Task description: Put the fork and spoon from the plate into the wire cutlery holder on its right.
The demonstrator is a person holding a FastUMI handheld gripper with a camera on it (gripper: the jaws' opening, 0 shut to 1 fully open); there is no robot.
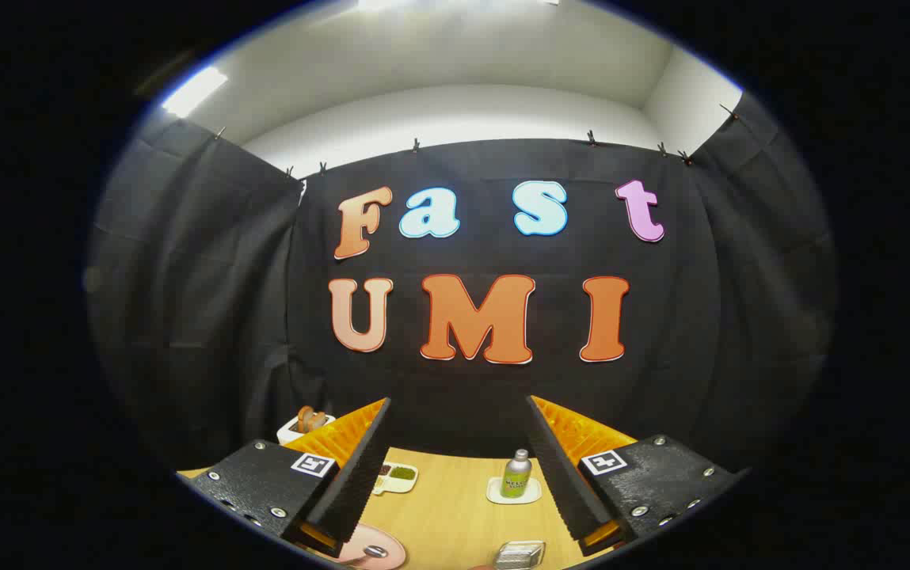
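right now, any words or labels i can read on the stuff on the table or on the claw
Bottle label: too small and blurred to read.
Square markers on the claw: black-and-white patterns, no words.
Plate, wire cutlery holder, small dish: no text to be seen.
The claw's fingers are spread open above the table with nothing between them.

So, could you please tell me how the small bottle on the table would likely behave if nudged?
The bottle stands upright, tall and narrow on a small white tray, so it probably tips easily. Being round, it might then roll. The open claw holds nothing.
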